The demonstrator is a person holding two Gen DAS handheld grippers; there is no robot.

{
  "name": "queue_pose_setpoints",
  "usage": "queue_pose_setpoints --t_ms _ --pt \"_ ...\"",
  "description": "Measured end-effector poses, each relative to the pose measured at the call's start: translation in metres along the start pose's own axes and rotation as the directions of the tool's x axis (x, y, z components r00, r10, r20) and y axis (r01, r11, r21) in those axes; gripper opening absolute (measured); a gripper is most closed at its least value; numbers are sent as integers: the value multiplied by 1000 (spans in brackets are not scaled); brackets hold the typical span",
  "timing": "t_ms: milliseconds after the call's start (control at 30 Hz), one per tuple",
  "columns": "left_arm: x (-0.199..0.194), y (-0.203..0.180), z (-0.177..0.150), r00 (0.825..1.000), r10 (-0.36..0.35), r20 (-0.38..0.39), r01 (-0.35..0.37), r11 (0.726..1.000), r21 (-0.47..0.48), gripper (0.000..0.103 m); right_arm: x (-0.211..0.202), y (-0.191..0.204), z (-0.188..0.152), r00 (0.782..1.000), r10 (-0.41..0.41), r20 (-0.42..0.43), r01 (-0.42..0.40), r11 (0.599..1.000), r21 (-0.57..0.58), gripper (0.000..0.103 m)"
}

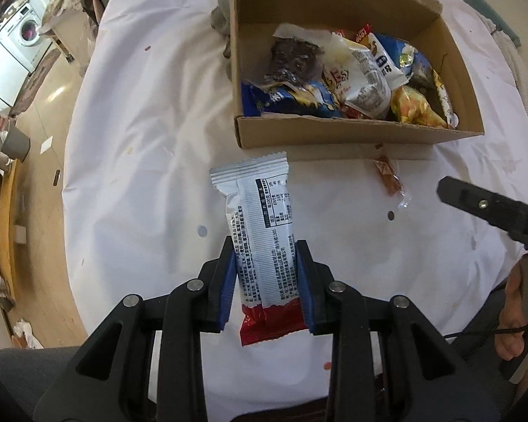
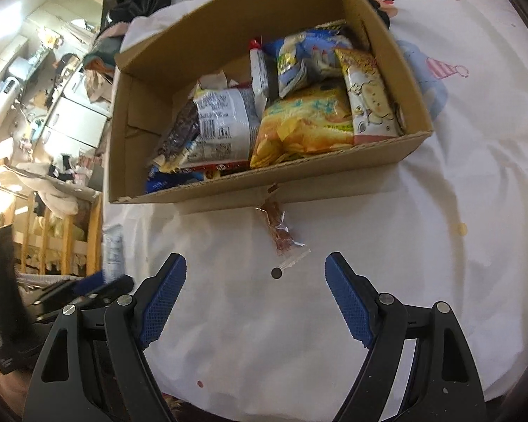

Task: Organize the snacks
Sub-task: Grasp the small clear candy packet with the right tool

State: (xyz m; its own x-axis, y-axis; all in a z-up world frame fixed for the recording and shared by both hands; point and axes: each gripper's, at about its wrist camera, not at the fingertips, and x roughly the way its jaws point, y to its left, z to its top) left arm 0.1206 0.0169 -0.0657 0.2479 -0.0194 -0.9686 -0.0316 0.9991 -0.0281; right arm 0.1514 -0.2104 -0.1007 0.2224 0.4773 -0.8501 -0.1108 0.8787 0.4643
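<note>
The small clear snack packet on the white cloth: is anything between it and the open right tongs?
Nothing visible is in the way. The small clear packet lies alone on the white cloth, just in front of the cardboard box. The right tongs are open, with only bare cloth between them and it.

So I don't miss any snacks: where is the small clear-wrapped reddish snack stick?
The snack stick lies on the white tablecloth just outside the cardboard box, against its near wall, ahead of the open right hand-held gripper.
</note>
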Motion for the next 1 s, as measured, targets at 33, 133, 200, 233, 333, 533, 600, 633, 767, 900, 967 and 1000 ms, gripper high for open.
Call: queue_pose_setpoints --t_ms 33,133,200,233,333,533,600,633,767,900,967,1000 --pt "5 5 -1 1000 -8 -5 8 1000 -20 28 4 1 0 1000 -11 -7 11 1000 -3 84" --pt "11 12 2 998 -53 -28 50 995 -83 28 21 9 3 998 -52 -37 51 998 -35 84" --pt "6 8 0 998 -62 -21 60 996 -70 28 36 19 6 992 -115 -47 110 990 -87 84" --pt "5 5 -1 998 -61 -15 60 997 -57 28 44 23 8 988 -142 -55 136 984 -112 84" --pt "5 3 -1 998 -63 -7 63 997 -44 28 64 33 14 974 -212 -77 197 965 -171 84" --pt "7 6 3 998 -70 -2 69 995 -76 28 94 42 16 952 -283 -117 252 941 -225 83" --pt "5 7 4 998 -70 1 70 994 -82 28 97 47 14 945 -309 -103 273 924 -267 76" --pt "5 7 5 998 -70 3 70 994 -85 28 97 49 13 944 -317 -95 280 918 -279 69" --pt "5 8 5 998 -69 2 69 993 -96 28 93 52 7 936 -345 -69 304 891 -336 19" --pt "6 6 4 998 -57 4 57 994 -95 28 85 57 -6 947 -317 -61 272 885 -377 18" --pt "6 6 3 999 -47 4 47 994 -98 28 76 55 -12 952 -302 -56 260 889 -378 18" --pt "6 5 3 999 -41 4 41 994 -100 28 68 53 -10 953 -297 -54 257 890 -376 18"
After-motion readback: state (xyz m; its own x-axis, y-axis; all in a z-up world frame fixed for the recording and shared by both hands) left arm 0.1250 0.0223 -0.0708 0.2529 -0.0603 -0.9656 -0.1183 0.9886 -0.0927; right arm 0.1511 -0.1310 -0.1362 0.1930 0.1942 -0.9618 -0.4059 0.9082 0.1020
